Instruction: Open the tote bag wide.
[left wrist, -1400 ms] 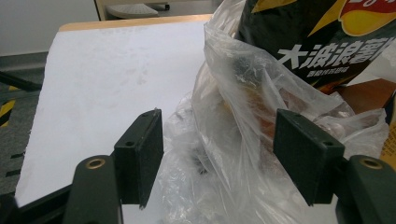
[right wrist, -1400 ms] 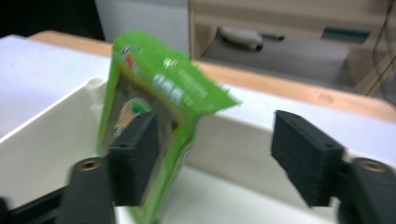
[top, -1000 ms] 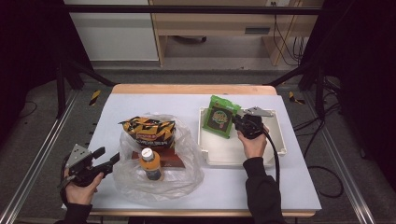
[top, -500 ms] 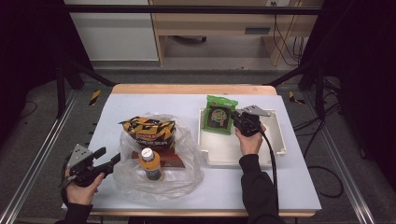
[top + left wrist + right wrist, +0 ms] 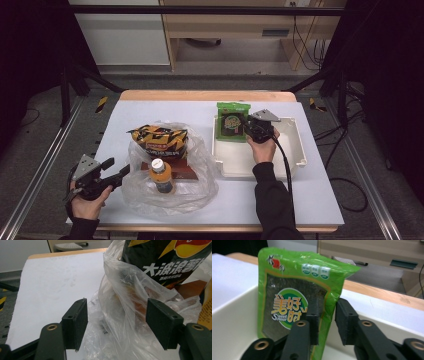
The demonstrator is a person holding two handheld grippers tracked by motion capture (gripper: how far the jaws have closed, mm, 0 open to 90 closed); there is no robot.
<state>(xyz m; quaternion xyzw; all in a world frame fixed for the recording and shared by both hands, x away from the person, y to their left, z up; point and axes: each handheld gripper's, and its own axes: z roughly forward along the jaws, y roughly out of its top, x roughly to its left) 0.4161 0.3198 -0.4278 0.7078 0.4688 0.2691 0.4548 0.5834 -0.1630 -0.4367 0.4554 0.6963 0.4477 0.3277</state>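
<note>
My left fingers (image 5: pixel 160 327) stand well apart, with a crumpled fold of the clear plastic bag (image 5: pixel 125 322) between them; their pads do not press on it. In the high view my left gripper (image 5: pixel 114 176) lies low at the near left corner of the white bench (image 5: pixel 310 200), pointing right at the edge of that bag. Inside the bag, a black and yellow chip packet (image 5: pixel 159 141) lies toward the far side. In front of it sits a flat brown box (image 5: pixel 186 171), and an orange-capped bottle (image 5: pixel 161 175) stands upright at the box's near left corner.

To the right of the bag, just beside it, rests a white tray (image 5: pixel 296 155). A green seaweed packet (image 5: pixel 292 302) stands on its lower edge inside the tray, leaning against the far left wall with its top rising above the rim. My right gripper (image 5: pixel 248 131) is at the packet's right edge. In the right gripper view, my right fingers (image 5: pixel 347 320) have just been opening: the packet's right edge runs between them, lying against the left pad, while a gap shows before the right pad, so they no longer pinch it. My right hand (image 5: pixel 262 146) reaches over the tray from its near side, its cable (image 5: pixel 284 165) trailing back along my dark sleeve (image 5: pixel 272 200).
</note>
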